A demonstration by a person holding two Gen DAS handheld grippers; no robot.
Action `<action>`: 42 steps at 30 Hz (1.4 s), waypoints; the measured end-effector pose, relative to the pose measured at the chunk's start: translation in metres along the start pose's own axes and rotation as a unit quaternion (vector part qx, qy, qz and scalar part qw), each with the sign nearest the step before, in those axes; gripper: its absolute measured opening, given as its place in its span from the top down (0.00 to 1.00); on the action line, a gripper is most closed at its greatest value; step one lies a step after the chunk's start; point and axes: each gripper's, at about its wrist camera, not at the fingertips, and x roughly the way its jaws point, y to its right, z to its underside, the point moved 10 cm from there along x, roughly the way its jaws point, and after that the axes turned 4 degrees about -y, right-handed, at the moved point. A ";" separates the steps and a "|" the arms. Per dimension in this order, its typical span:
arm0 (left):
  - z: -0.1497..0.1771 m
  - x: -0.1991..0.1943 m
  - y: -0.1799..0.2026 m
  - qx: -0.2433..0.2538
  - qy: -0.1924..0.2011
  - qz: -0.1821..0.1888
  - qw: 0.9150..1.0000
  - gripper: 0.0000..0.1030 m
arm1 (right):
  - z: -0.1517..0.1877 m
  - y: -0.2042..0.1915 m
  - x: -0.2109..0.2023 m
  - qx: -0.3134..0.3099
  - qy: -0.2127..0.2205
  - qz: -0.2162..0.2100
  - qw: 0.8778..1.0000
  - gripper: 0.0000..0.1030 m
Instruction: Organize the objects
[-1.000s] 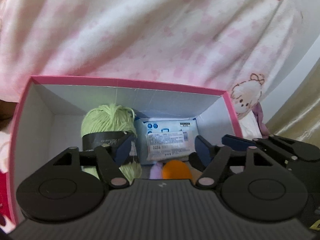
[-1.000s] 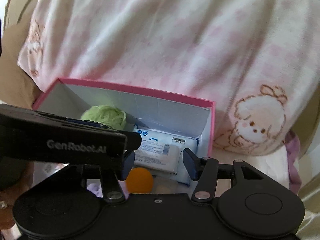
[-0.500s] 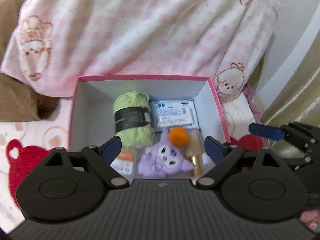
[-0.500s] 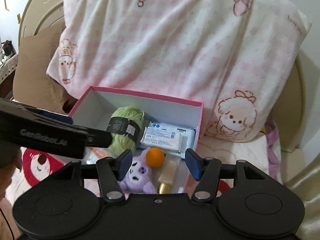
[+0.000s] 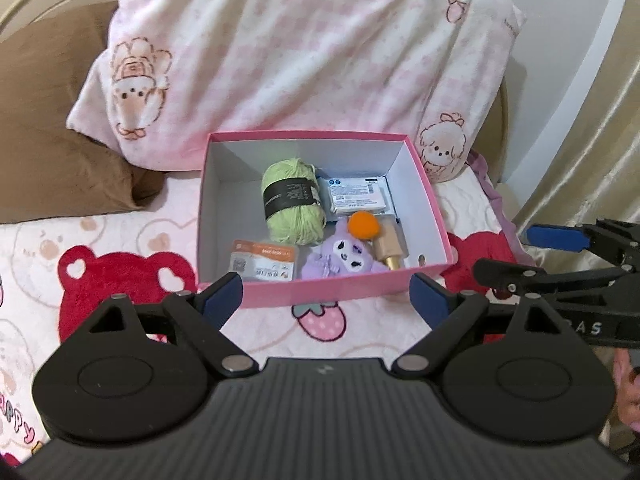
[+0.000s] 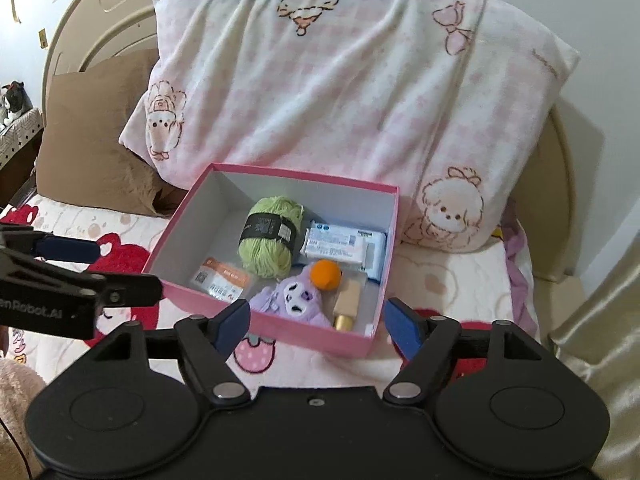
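Both grippers are now sitting well back from the pink box [image 5: 344, 292]; a second ago they were hovering right over it, fingers down among the contents, and half a second ago already partway out. Left gripper [image 5: 326, 294] is holding nothing, jaws spread wide. Right gripper [image 6: 318, 322] is the same, jaws wide and empty. Judging from that, the packing step is looking finished, with both tools retreating after the last drop.

Everything is lying inside the box, ahead of both grippers. Green yarn ball [image 5: 292, 202] is sitting toward the far middle, and a white wipes pack [image 5: 358, 196] is lying just right of it against the far-right corner. Nearer the grippers, a purple plush toy [image 5: 340, 258] is lying with an orange ball [image 5: 363, 226] touching its top. A gold-capped bottle [image 5: 389, 246] is lying just right of the plush; it is possibly a cosmetic, too small to tell. An orange-and-white packet [image 5: 264, 266] is resting flat at the near left.

No loose objects are showing on the bed around the box, so the task is likely nearly or fully done.

The surface is a soft bedsheet [image 6: 448, 280] printed with red bears and strawberries, so the box is probably not sitting very firmly. A pink-checked pillow [image 6: 340, 92] is propped right behind the box, a brown cushion [image 6: 92, 132] is to the far left, and a beige headboard [image 6: 560, 184] and gold curtain [image 5: 580, 120] are beyond.
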 end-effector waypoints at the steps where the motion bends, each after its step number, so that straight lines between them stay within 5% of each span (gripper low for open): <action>1: 0.004 -0.004 -0.001 0.002 0.003 -0.003 1.000 0.12 | 0.003 -0.002 -0.004 0.000 0.002 -0.002 1.000 0.24; 14: 0.056 -0.009 -0.025 -0.014 -0.010 -0.020 1.000 0.12 | 0.043 -0.009 -0.014 0.030 -0.005 0.000 1.000 0.19; 42: 0.083 0.018 -0.030 0.005 -0.048 -0.041 0.998 0.03 | 0.079 -0.017 0.022 0.065 -0.046 0.033 0.996 0.11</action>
